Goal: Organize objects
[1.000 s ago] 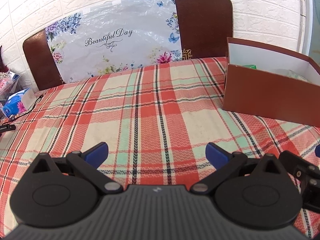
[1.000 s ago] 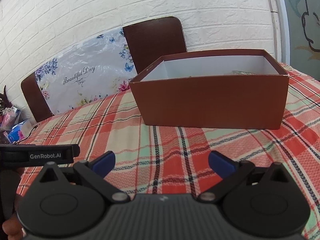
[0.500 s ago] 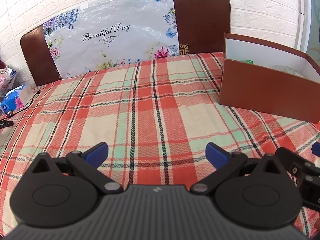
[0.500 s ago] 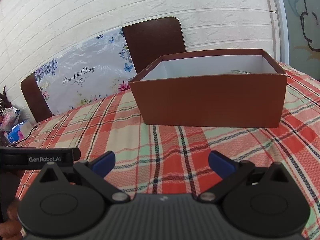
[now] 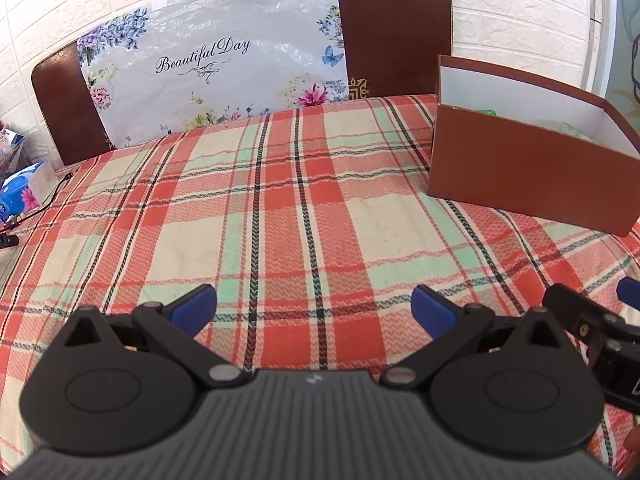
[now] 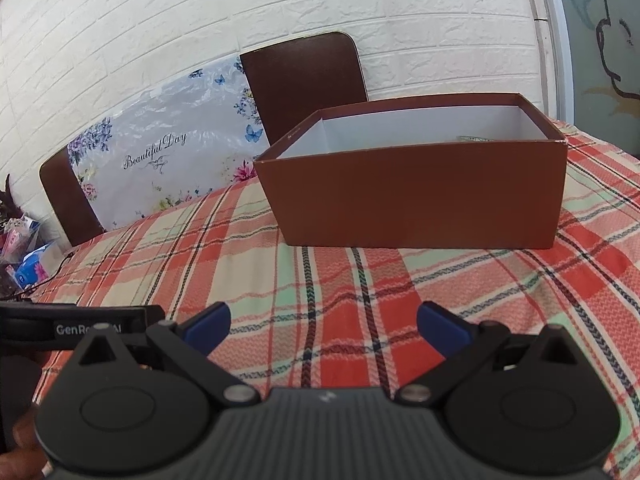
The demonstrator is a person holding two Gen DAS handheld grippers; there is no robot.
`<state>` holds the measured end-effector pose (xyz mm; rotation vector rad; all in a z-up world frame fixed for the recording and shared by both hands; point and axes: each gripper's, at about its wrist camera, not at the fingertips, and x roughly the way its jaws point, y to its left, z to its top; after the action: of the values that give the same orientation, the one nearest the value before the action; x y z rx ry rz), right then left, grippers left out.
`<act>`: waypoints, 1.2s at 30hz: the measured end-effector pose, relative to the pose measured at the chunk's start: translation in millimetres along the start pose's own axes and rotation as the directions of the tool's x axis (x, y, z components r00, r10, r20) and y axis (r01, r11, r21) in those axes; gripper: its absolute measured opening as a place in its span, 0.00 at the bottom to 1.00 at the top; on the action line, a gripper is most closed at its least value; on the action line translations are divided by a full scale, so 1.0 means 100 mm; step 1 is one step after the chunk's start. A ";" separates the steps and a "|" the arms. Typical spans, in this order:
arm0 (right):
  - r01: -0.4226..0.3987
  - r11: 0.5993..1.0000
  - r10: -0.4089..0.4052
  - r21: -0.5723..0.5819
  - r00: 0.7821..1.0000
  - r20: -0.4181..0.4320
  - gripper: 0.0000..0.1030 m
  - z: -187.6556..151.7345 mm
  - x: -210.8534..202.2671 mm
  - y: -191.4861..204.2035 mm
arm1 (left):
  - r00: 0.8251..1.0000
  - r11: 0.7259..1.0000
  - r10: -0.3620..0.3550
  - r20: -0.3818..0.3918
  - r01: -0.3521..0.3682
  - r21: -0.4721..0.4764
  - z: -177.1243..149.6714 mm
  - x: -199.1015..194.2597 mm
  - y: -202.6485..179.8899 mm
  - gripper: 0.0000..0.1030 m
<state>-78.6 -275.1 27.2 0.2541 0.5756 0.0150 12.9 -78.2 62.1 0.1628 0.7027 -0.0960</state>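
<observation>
Left wrist view: left gripper (image 5: pixel 314 306) spread wide, empty, now lifted slightly over plaid tablecloth (image 5: pixel 280 208); brown box (image 5: pixel 520 176) ahead-right of jaws. Right gripper (image 6: pixel 323 325) likewise agape, empty, box (image 6: pixel 416 204) straight ahead, unchanged. No loose objects visible; sorting seemingly done. Box contents mostly hidden behind near wall.

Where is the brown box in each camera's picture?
Left wrist view: the brown box sits at the right edge, on the plaid tablecloth.
Right wrist view: the brown box sits centre-right, straight ahead.
Shared landmark: the "Beautiful Day" floral bag behind the table.
</observation>
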 end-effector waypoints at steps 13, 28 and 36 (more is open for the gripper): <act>0.005 1.000 -0.005 0.002 1.000 0.000 1.00 -0.01 0.00 0.00 | 1.000 1.000 -0.014 -0.008 0.014 -0.002 -0.02 0.02 0.01 1.00; 0.005 1.000 -0.005 0.001 1.000 -0.017 1.00 -0.03 0.06 -0.03 | 0.999 1.000 -0.028 -0.024 0.028 0.002 -0.02 0.06 0.00 1.00; 0.006 1.000 -0.006 -0.001 1.000 -0.019 1.00 -0.03 0.09 -0.02 | 0.998 0.998 -0.057 0.004 0.058 -0.010 0.00 0.03 0.01 1.00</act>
<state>-73.1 -275.8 19.6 0.2512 0.5948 0.0119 15.8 -77.3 60.4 0.1328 0.7043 -0.1477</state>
